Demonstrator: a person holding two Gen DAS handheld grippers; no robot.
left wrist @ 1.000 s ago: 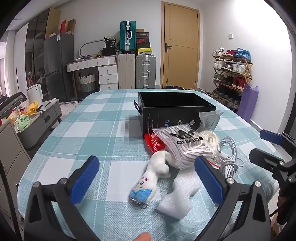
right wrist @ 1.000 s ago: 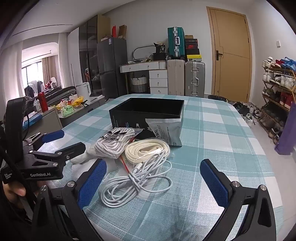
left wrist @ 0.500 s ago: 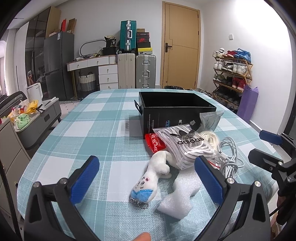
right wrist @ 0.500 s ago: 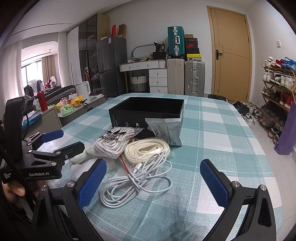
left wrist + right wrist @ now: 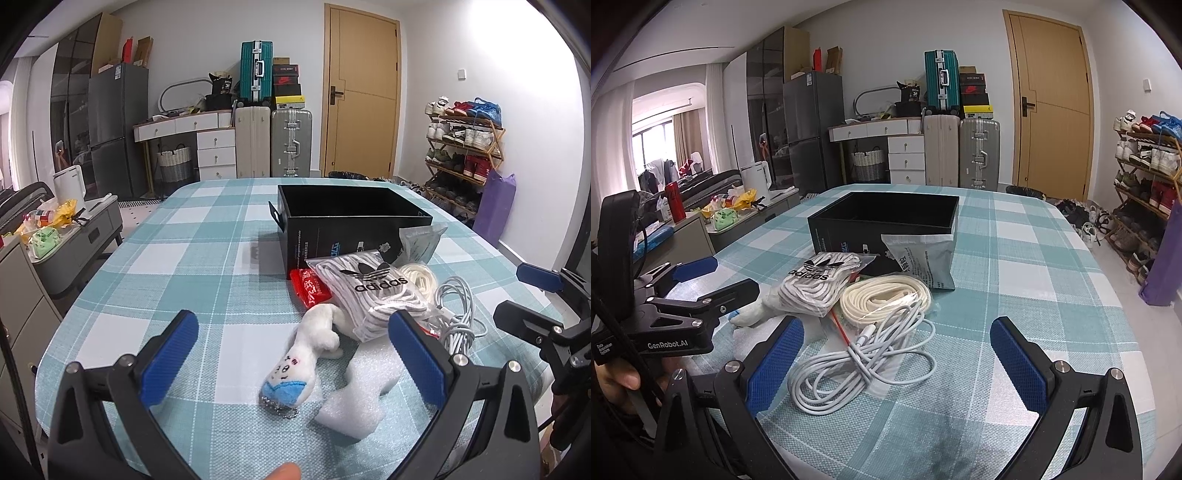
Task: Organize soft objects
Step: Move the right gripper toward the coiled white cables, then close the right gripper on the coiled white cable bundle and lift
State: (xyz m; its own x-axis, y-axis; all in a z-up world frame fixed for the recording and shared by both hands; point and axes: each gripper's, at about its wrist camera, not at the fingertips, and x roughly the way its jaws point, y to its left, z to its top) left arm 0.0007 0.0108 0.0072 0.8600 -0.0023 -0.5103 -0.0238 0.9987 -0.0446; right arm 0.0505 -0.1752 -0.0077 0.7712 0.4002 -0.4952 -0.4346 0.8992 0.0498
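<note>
Checked tablecloth (image 5: 184, 258) lies bare left of the black box (image 5: 351, 221); both tools (image 5: 291, 354) (image 5: 897, 354) gape, unloaded.

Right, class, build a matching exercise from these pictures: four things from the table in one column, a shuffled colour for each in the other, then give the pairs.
Things:
1. open box
2. coiled cable
3. flat packet beside the box
4. plush toy's cap

Colours:
A. red
B. light blue
C. black
D. white

Pairs: 1-C, 2-D, 3-A, 4-B
</note>
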